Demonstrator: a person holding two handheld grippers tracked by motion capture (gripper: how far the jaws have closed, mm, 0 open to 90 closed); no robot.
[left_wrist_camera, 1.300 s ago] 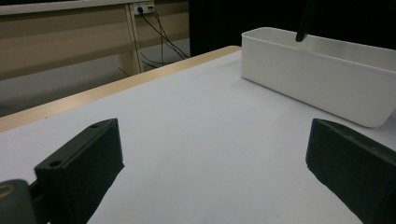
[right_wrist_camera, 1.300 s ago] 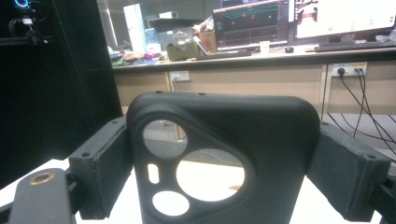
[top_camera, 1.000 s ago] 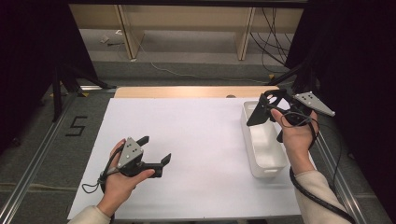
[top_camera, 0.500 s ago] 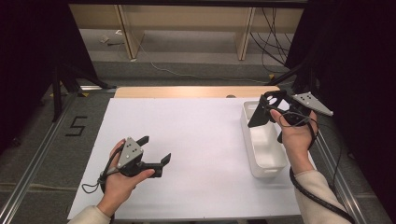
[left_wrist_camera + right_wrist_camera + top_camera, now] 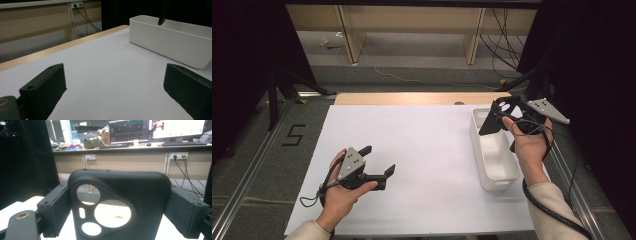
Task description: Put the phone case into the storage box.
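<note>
A black phone case (image 5: 498, 116) with round camera cut-outs hangs upright over the far end of a long white bin (image 5: 492, 172) on the right side of the table. My right gripper (image 5: 504, 114) is shut on the phone case, and in the right gripper view the phone case (image 5: 140, 192) sits clamped between both pads of the right gripper (image 5: 120, 211). My left gripper (image 5: 378, 160) rests low over the white sheet at the near left, open, with nothing between its jaws. In the left gripper view the left gripper (image 5: 115, 87) faces the white bin (image 5: 170, 42), with a tip of the phone case (image 5: 162, 15) above it.
A white sheet (image 5: 412, 145) covers the table, with a wooden strip (image 5: 412, 98) along its far edge. Metal rails (image 5: 252, 170) run along both sides. A "5" mark (image 5: 294, 135) lies on the floor at left. A desk with monitors (image 5: 155, 130) stands beyond.
</note>
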